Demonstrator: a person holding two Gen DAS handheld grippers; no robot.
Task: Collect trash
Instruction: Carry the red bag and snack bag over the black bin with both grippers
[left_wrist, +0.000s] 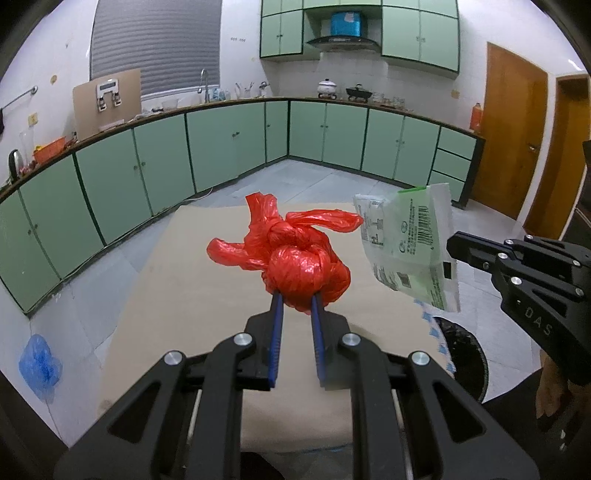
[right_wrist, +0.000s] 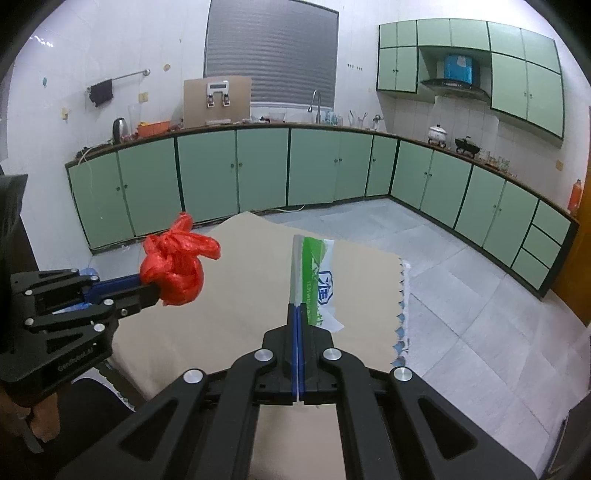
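Observation:
My left gripper (left_wrist: 297, 295) is shut on a knotted red plastic bag (left_wrist: 295, 254) and holds it above the beige table (left_wrist: 192, 295). The bag also shows in the right wrist view (right_wrist: 175, 264), at the tip of the left gripper (right_wrist: 153, 286). My right gripper (right_wrist: 297, 306) is shut on the edge of a green and white plastic wrapper (right_wrist: 314, 280), held upright above the table (right_wrist: 240, 295). In the left wrist view the wrapper (left_wrist: 410, 247) hangs from the right gripper (left_wrist: 452, 251), to the right of the red bag.
A dark round bin (left_wrist: 461, 354) sits below the table's right edge. A blue plastic bag (left_wrist: 38, 363) lies on the tiled floor at the left. Green kitchen cabinets (left_wrist: 221, 147) run along the far walls. A wooden door (left_wrist: 509, 129) is at the right.

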